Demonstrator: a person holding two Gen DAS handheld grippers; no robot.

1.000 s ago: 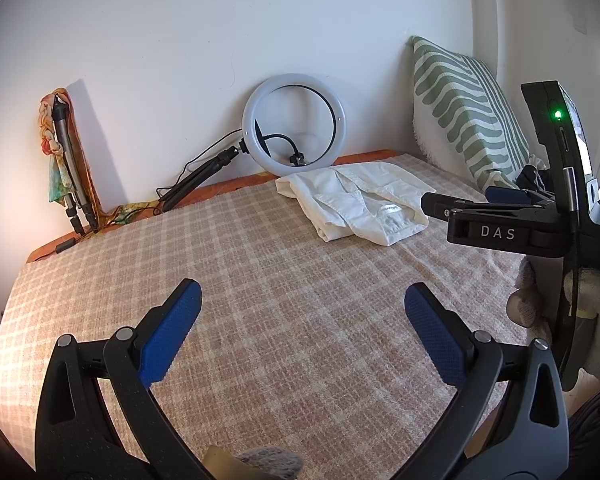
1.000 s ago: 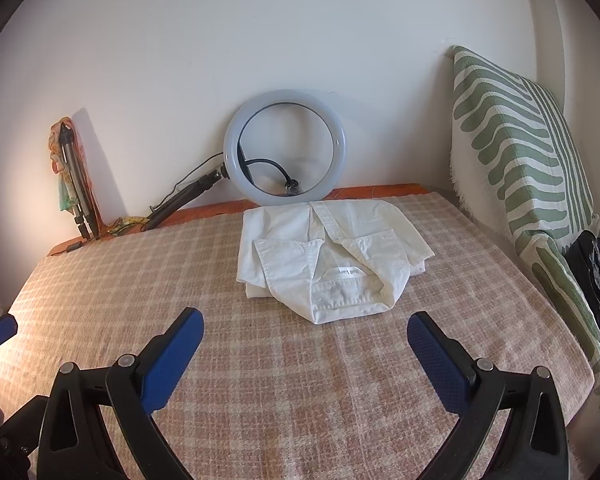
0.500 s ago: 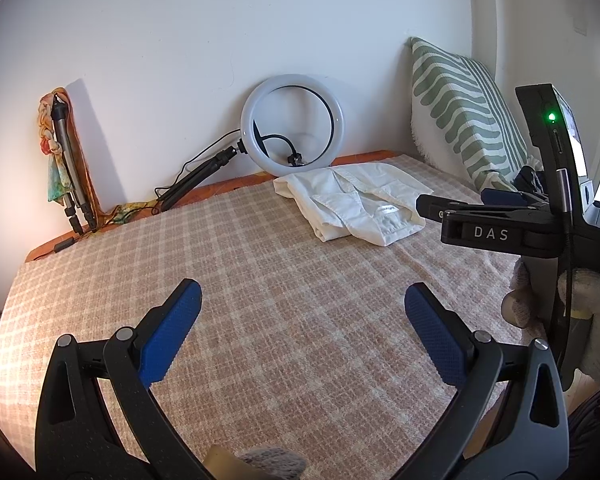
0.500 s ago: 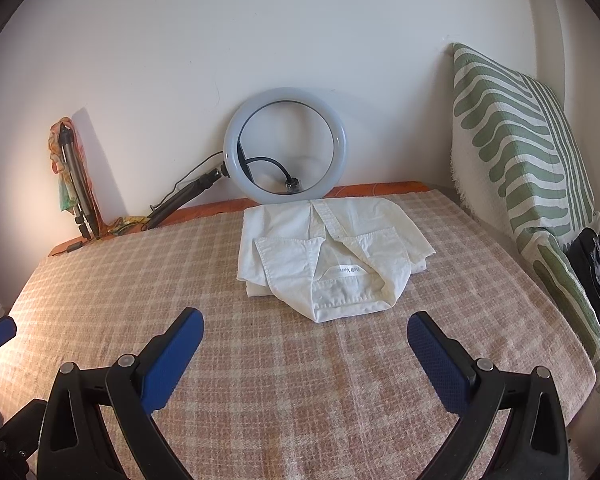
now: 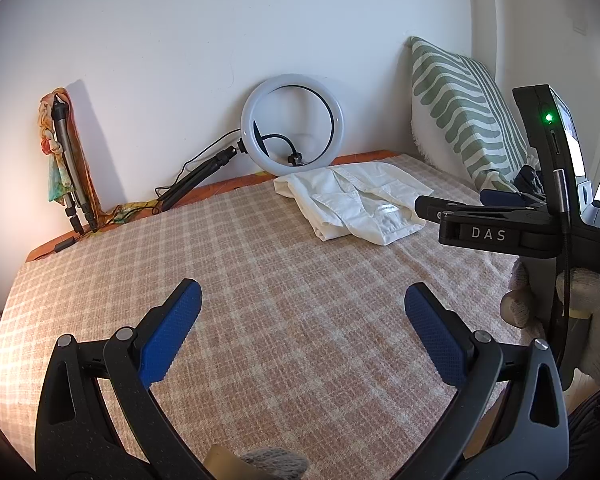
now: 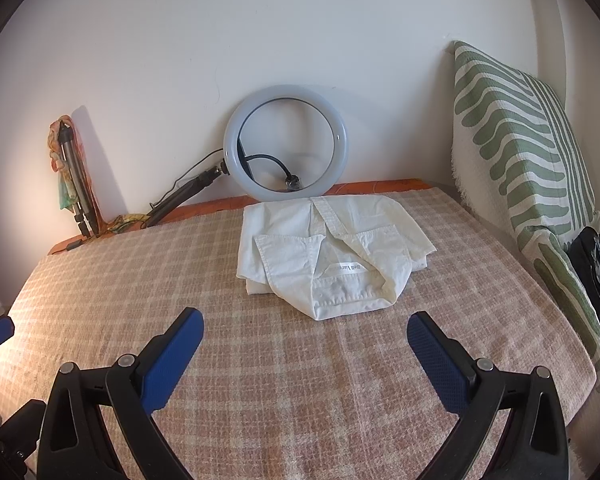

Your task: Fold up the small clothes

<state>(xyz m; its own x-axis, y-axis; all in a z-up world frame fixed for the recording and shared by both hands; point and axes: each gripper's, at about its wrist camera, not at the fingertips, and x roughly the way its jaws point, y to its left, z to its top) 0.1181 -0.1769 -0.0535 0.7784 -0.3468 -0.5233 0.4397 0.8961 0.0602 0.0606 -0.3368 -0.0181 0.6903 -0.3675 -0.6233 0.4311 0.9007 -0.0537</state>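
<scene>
A folded white shirt (image 6: 332,256) lies at the far middle of the checked bed cover (image 6: 260,360), its label facing up. In the left wrist view the same shirt (image 5: 356,204) sits far right. My left gripper (image 5: 302,320) is open over bare cover, well short of the shirt. My right gripper (image 6: 304,344) is open too, just in front of the shirt and not touching it. The left wrist view shows the right gripper's black body (image 5: 500,228) from the side, held by a gloved hand (image 5: 588,312).
A ring light (image 6: 286,152) leans on the wall right behind the shirt, with a tripod and cable beside it. A green striped pillow (image 6: 528,168) stands at the right edge, dark cloth (image 6: 596,264) below it. Folded tripods (image 5: 70,160) lean at the far left.
The right gripper has crept slightly forward toward the shirt. The left gripper has barely moved. Both stay open.
</scene>
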